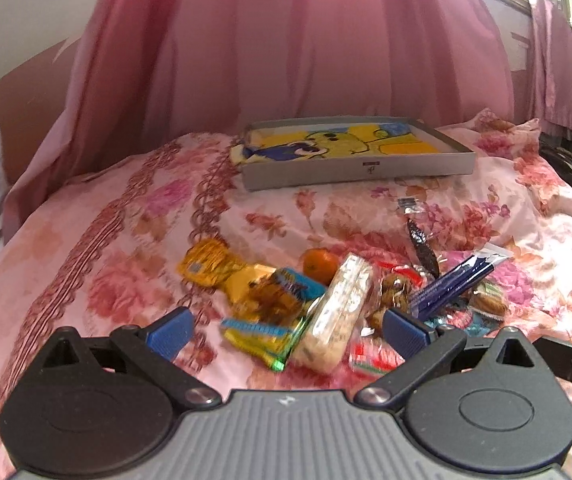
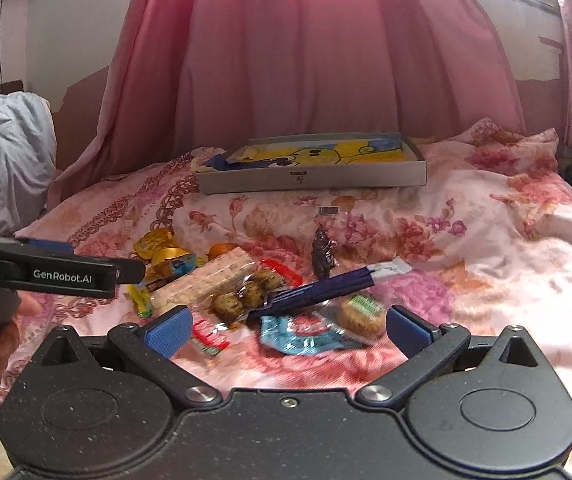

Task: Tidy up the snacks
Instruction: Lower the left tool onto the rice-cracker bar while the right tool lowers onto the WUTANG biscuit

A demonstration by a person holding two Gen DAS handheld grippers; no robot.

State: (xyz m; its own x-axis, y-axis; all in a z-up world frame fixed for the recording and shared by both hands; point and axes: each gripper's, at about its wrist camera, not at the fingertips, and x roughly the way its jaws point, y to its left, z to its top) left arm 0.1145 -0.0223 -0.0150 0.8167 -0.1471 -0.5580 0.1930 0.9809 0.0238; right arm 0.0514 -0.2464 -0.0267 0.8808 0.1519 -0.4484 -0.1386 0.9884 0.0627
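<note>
Snacks (image 2: 270, 300) heaped on the bed (image 2: 465, 248) short of the box (image 2: 309, 178), both our hand-held grippers (image 1: 286, 330) (image 2: 286, 328) released and empty; overlapping wrappers risk double grabs.

The snack pile (image 1: 337, 300) is smeared by motion blur in both views, so wrapper print is unreadable. The blue packet (image 2: 305, 336) shows only a blurred label. The small label (image 2: 327, 210) on the bed is too small to read. The left hand-held gripper (image 2: 58, 268) is cut off by the right view's left edge, its fingertips hidden.
</note>
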